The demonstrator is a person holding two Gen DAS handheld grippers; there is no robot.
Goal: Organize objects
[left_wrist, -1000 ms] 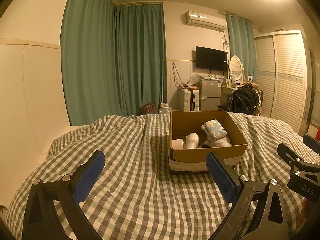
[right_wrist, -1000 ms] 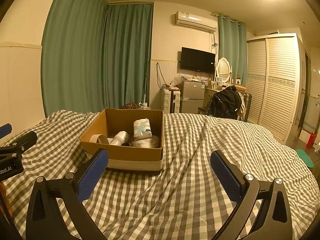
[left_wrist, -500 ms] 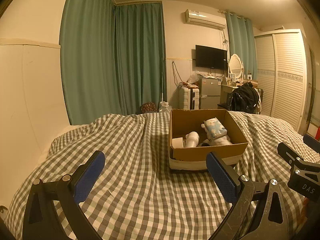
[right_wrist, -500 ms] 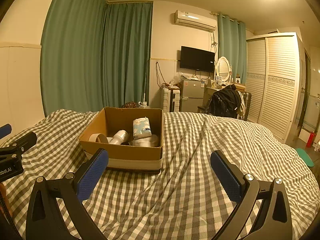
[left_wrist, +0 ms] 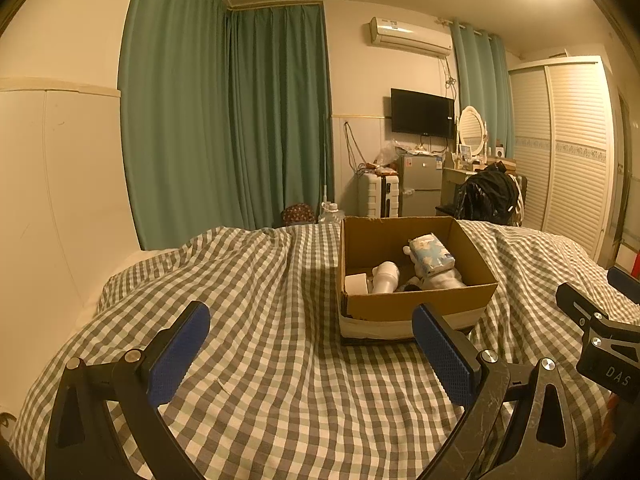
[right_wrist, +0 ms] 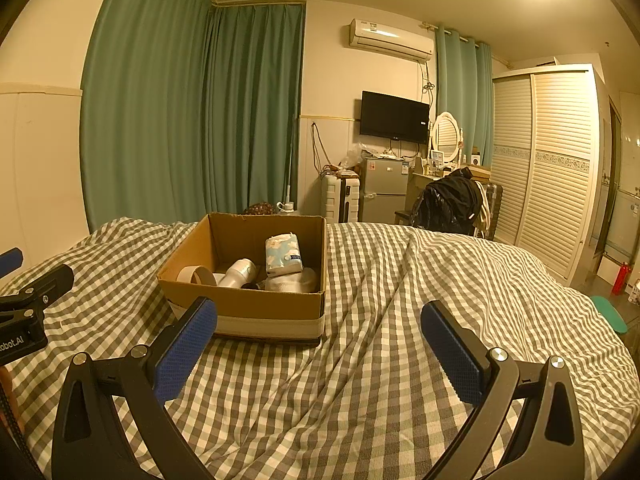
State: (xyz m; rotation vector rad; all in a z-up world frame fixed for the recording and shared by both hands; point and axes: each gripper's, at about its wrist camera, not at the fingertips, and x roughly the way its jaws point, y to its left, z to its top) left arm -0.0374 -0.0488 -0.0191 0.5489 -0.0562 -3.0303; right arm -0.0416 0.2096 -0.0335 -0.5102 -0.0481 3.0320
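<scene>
Cardboard box sits on a bed covered by a grey and white checked blanket, its top open. Inside it lie a roll of tape at the left, a white bottle on its side next to the roll, a pale blue tissue pack leaning toward the back, and a white cloth bundle in the front right corner. Both tools hang above the blanket in front of the box, touching nothing. Left gripper has its 2 blue-padded fingers spread wide and holds nothing. Right gripper is likewise spread wide and empty. Green curtains, a wall television, a small fridge and a slatted wardrobe stand beyond the bed.
</scene>
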